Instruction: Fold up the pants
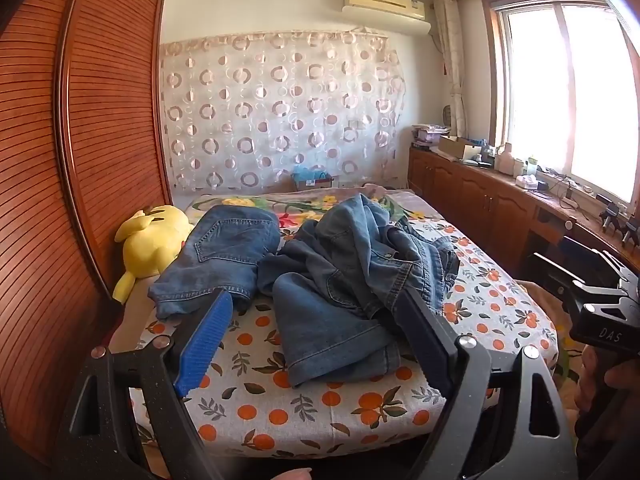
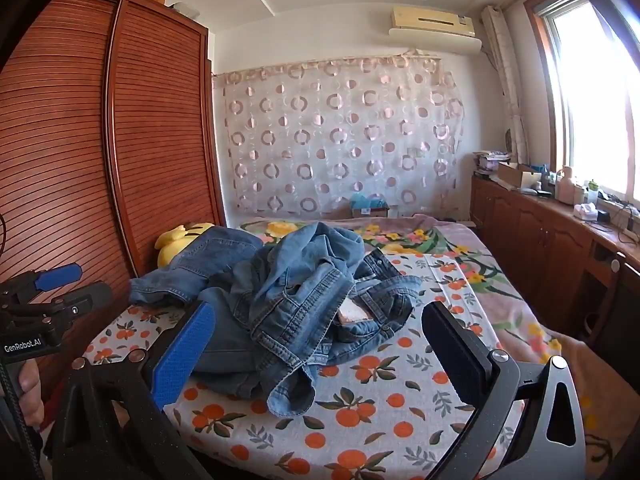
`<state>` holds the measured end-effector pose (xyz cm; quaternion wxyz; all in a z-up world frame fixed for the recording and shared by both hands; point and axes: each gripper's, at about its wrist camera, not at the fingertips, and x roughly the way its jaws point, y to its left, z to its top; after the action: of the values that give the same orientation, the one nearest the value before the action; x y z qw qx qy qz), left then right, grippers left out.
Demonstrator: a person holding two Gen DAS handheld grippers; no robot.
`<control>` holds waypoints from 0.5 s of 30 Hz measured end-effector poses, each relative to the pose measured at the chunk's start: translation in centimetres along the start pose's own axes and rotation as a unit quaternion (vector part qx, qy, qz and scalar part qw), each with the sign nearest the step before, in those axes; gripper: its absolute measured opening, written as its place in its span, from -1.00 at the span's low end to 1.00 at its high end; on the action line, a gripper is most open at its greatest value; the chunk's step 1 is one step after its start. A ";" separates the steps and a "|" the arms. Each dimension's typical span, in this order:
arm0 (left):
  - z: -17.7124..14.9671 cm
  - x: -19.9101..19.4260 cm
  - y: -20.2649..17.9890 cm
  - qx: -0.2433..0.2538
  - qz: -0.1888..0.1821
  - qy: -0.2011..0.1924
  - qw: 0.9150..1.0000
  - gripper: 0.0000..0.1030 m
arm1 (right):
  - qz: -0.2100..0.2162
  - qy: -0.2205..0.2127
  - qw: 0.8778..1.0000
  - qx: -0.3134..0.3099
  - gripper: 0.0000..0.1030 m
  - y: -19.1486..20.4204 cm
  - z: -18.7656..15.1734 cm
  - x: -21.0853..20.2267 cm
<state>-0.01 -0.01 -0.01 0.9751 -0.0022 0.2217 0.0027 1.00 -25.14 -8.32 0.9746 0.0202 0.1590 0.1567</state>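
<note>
mostly denim on the bed (image 1: 360, 412): a crumpled heap of jeans (image 1: 352, 276) lies mid-mattress on the orange-print sheet (image 2: 380, 412), unfolded, legs and waistband tangled, one hem trailing toward the near edge. second denim piece (image 1: 224, 260), flatter, back pocket up, sits just beside the heap on the wardrobe side, touching it. yellow plush toy (image 1: 152, 240) behind that piece, against the slatted wardrobe (image 1: 80, 160). left gripper (image 1: 316, 320) hovers over the near edge of the bed, tilted slightly down, jaws spread wide, nothing between the pads; its blue finger (image 1: 208, 340) overlaps the flat piece in view, contact cannot be told. right gripper (image 2: 316, 340) likewise released, jaws wide apart, framing the heap from the near side, pads clear of cloth. each gripper shows at the rim of the other's view, a hand (image 2: 30, 392) on its handle. far side: circle-print curtain (image 2: 340, 140) on the wall, air conditioner (image 1: 384, 2) above it, window (image 1: 568, 92) bright on the right, low cabinets (image 2: 540, 240) beneath with clutter on top. floral blanket (image 2: 460, 248) covers the far end of the bed.
</note>
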 end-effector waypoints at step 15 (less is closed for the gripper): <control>0.0 0.0 0.0 0.000 0.000 -0.002 1.000 0.65 | -0.001 -0.004 1.000 0.000 1.00 -0.1 0.2 -0.2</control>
<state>-0.02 -0.01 -0.02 0.9755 -0.0026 0.2198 0.0024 0.89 -25.33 -8.08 0.9752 0.0210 0.1555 0.1558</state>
